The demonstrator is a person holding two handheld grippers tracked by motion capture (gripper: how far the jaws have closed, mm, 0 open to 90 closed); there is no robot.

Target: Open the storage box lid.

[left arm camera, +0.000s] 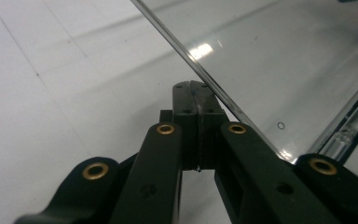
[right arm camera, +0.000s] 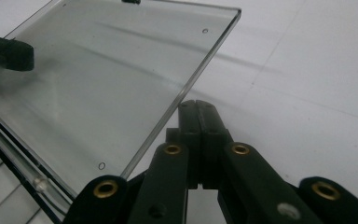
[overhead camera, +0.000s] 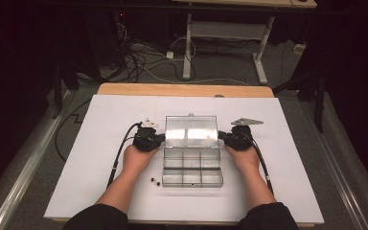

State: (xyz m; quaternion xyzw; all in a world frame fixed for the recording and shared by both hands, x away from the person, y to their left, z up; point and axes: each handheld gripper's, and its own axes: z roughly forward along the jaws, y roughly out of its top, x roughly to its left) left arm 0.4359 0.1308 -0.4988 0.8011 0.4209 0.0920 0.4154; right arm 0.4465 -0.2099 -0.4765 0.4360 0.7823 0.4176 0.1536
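A clear plastic compartment box [overhead camera: 192, 169] sits mid-table with its lid [overhead camera: 191, 130] swung up and back. My left gripper [overhead camera: 162, 139] is shut, its tips against the lid's left edge. In the left gripper view the closed tips [left arm camera: 195, 91] lie just under that clear edge [left arm camera: 223, 100], with nothing between the jaws. My right gripper [overhead camera: 221, 136] is shut too, at the lid's right edge. Its tips [right arm camera: 196, 106] rest beside the lid [right arm camera: 98, 88] in the right gripper view, where the left gripper [right arm camera: 7, 54] shows through the plastic. Two small black pieces [overhead camera: 155, 181] lie at the box's front left.
A white sheet [overhead camera: 100, 143] covers the wooden table [overhead camera: 182, 89]. Beyond the far edge the floor holds tangled cables [overhead camera: 139, 60] and the white legs of another desk [overhead camera: 188, 48]. Both forearms come in from the near edge on either side of the box.
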